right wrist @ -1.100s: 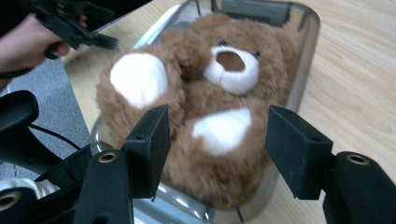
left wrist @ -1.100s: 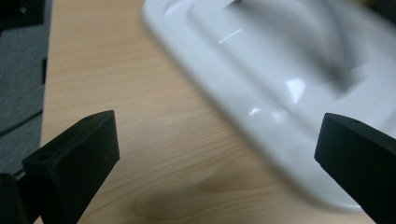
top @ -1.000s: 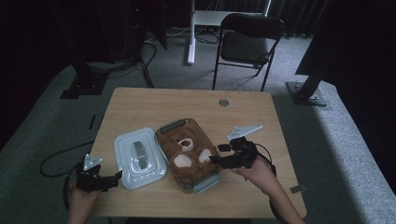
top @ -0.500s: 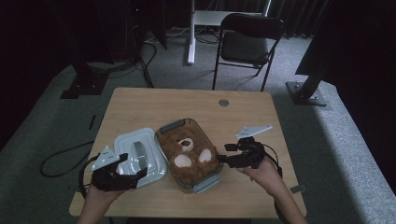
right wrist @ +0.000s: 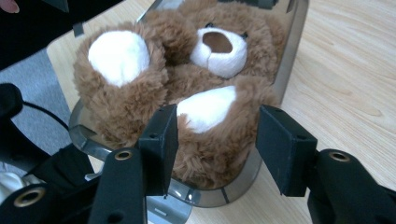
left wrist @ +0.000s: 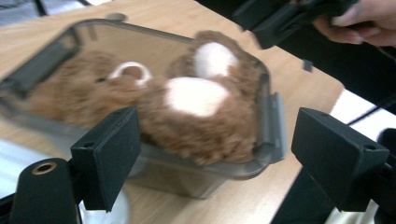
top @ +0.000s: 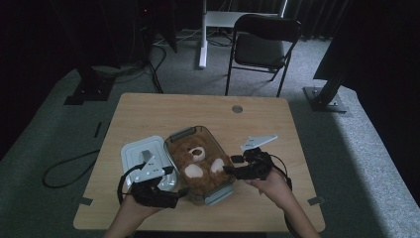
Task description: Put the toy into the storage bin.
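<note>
Both grippers (left wrist: 215,158) (right wrist: 217,149) gape, jaws closing, around the unlabelled container's (top: 218,196) teddy bear (top: 198,166).

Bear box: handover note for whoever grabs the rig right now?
Left gripper: open, jaws just been closing, nothing between them, at the near left corner of the container.
Right gripper: open, jaws just been closing, straddling the teddy bear's foot at the container's right rim; no grip visible.
Bear sits inside the container, spilling above the rim.
Lid lies on the table, left of the container.
Done: bear in. Left: likely tuck it down, fit the lid.
</note>
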Demonstrator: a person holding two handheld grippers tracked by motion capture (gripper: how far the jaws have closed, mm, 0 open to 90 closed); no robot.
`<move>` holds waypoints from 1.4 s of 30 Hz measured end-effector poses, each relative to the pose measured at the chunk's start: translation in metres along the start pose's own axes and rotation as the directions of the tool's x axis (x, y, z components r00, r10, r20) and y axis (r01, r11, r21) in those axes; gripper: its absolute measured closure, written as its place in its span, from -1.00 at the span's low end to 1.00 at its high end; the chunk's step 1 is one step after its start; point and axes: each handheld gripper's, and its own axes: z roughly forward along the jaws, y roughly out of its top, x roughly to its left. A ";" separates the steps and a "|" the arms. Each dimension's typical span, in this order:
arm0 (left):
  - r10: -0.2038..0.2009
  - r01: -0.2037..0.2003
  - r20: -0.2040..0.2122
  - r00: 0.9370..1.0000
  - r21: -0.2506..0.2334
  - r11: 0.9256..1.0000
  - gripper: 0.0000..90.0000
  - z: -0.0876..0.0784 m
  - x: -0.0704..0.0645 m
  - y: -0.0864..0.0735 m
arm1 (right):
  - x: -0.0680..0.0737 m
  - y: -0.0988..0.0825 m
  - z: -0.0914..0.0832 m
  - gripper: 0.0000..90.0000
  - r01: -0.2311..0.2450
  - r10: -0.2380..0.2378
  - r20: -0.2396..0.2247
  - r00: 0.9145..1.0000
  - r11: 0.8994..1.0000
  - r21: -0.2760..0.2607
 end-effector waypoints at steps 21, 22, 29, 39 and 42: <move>0.054 -0.051 -0.025 0.998 0.098 0.994 0.58 0.043 0.010 0.008 | 0.004 0.000 0.031 0.97 0.091 -0.100 0.061 0.993 0.985 0.147; 0.054 -0.051 -0.025 0.998 0.105 0.993 0.62 0.045 0.012 0.008 | 0.004 0.000 0.033 0.97 0.099 -0.111 0.068 0.992 0.982 0.158; 0.114 -0.105 -0.033 0.993 0.193 0.976 0.69 0.056 0.016 0.009 | 0.001 0.001 0.047 0.98 0.100 -0.121 0.093 0.988 0.974 0.202; 0.194 -0.168 -0.059 0.979 0.301 0.939 0.74 0.074 0.016 0.014 | 0.005 0.011 0.061 0.99 0.147 -0.190 0.123 0.974 0.944 0.294; 0.197 -0.166 -0.065 0.978 0.319 0.933 0.78 0.079 0.017 0.015 | 0.008 0.015 0.071 0.99 0.168 -0.226 0.130 0.965 0.921 0.352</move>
